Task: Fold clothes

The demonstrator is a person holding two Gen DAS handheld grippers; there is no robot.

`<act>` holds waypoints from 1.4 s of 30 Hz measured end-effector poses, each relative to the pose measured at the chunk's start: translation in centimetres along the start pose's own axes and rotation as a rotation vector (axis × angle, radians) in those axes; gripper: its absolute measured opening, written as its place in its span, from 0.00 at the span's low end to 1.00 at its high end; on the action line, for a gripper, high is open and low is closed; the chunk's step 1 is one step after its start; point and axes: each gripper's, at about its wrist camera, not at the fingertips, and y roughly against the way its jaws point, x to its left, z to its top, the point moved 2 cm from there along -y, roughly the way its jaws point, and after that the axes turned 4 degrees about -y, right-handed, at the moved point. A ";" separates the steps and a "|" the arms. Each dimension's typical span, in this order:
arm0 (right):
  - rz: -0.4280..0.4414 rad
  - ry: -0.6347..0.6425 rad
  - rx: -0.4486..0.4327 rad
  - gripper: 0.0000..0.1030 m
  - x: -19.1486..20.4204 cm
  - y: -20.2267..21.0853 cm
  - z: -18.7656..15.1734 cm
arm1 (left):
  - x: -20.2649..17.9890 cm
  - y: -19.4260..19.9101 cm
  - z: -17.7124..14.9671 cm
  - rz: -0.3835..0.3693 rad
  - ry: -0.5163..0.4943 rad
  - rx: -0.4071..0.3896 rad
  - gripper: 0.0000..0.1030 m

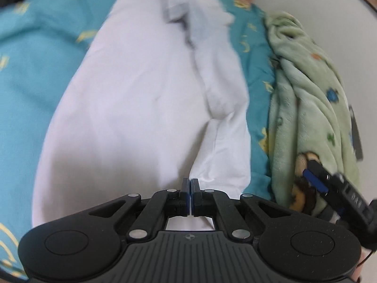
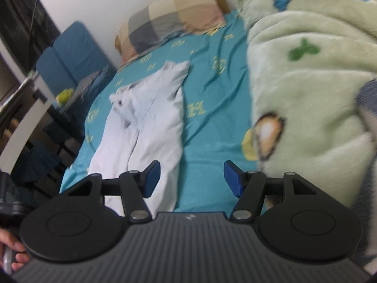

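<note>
1. The white cotton garment [image 1: 141,108] lies lengthwise on the teal bedsheet with yellow letter print [image 1: 35,59], partly folded, with a rumpled ridge along its right side and a bunched end at the far end.
2. The left gripper [image 1: 190,186] has its blue-padded jaws pressed together at the garment's near edge; the view does not settle whether a thin fold of cloth is pinched between them.
3. The right gripper [image 2: 191,179] stands wide, holding nothing, over the sheet just beside the garment's right edge.
4. The pale green fleece blanket with cartoon prints [image 2: 306,82] is piled near on the right.
5. Risks, as I judge them: if the left pinch caught only one layer or none, lifting would drag the fold askew; the right jaws closing here could grab sheet or blanket instead.
</note>
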 end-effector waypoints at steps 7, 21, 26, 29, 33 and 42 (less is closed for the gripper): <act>-0.009 0.041 0.048 0.61 1.4 -1.0 -0.8 | -0.4 0.6 -1.5 -0.123 0.049 0.001 0.43; 0.001 0.011 0.054 0.60 1.3 -1.7 -0.7 | -5.7 -6.1 -7.6 -0.130 0.047 0.157 0.50; 0.016 -0.012 0.040 0.61 0.9 -1.3 -0.6 | -6.1 -6.3 -8.5 -0.113 0.041 0.145 0.48; 0.019 -0.020 0.039 0.61 0.7 -1.5 -0.5 | -6.5 -6.2 -8.3 -0.113 0.039 0.133 0.14; 0.031 -0.055 0.047 0.61 0.1 -1.7 -0.3 | -7.8 -3.5 -7.9 -0.148 -0.029 0.081 0.07; 0.123 -0.124 0.110 0.61 -0.4 -1.8 -0.6 | -6.5 3.1 -8.5 -0.050 -0.154 0.090 0.06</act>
